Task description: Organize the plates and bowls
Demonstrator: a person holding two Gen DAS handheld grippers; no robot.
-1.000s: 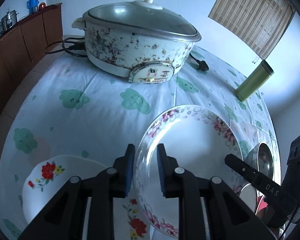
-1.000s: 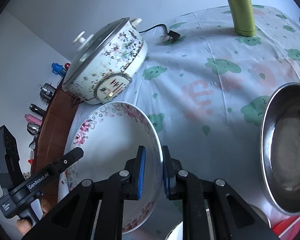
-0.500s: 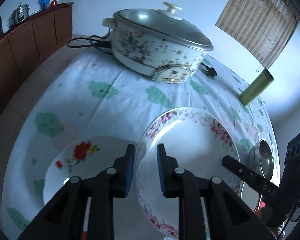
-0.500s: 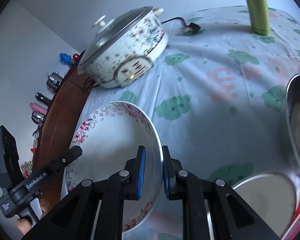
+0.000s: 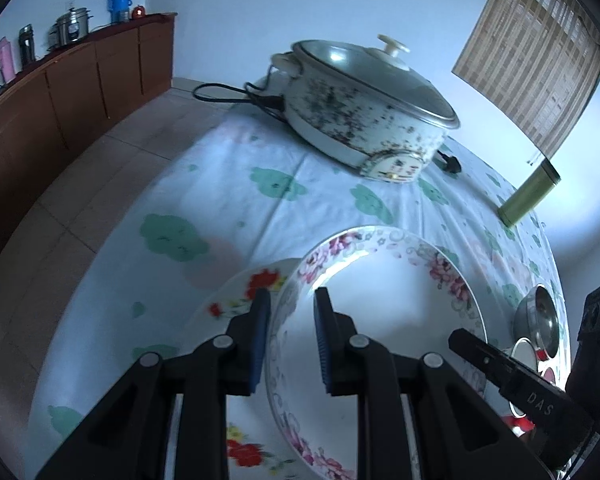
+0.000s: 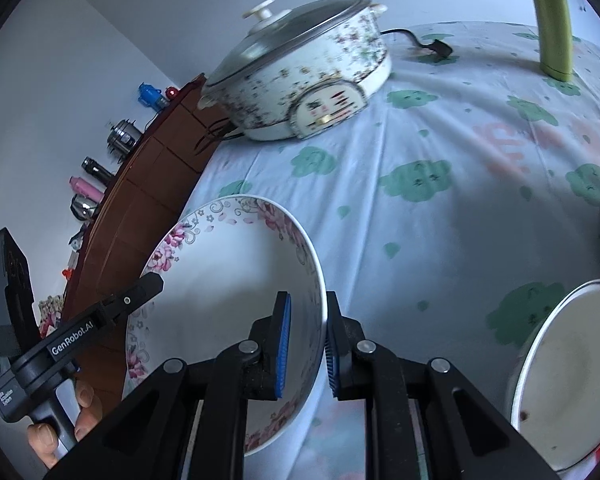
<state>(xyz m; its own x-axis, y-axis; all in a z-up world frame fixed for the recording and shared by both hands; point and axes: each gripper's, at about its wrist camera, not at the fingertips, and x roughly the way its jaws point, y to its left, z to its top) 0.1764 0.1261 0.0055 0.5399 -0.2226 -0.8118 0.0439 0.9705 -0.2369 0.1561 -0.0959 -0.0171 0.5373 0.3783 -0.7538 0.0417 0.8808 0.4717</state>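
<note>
Aloft above the tablecloth point(image 5: 228, 184), a pink-flowered bowl point(image 5: 384, 300) is clamped by its rim on opposite sides, left gripper point(image 5: 289, 340) and right gripper point(image 6: 305, 344) each pinching an edge. It hangs partly over a red-flowered plate point(image 5: 236, 300). Judged from here, stacking it cleanly means keeping both hands level, centring it over the plate and lowering gently before letting go.

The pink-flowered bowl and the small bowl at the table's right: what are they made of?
The pink-flowered bowl looks like glazed ceramic: glossy white, printed blossoms, bright highlight along the rim. The small bowl looks like polished metal, probably stainless steel: grey and mirror-like.
</note>
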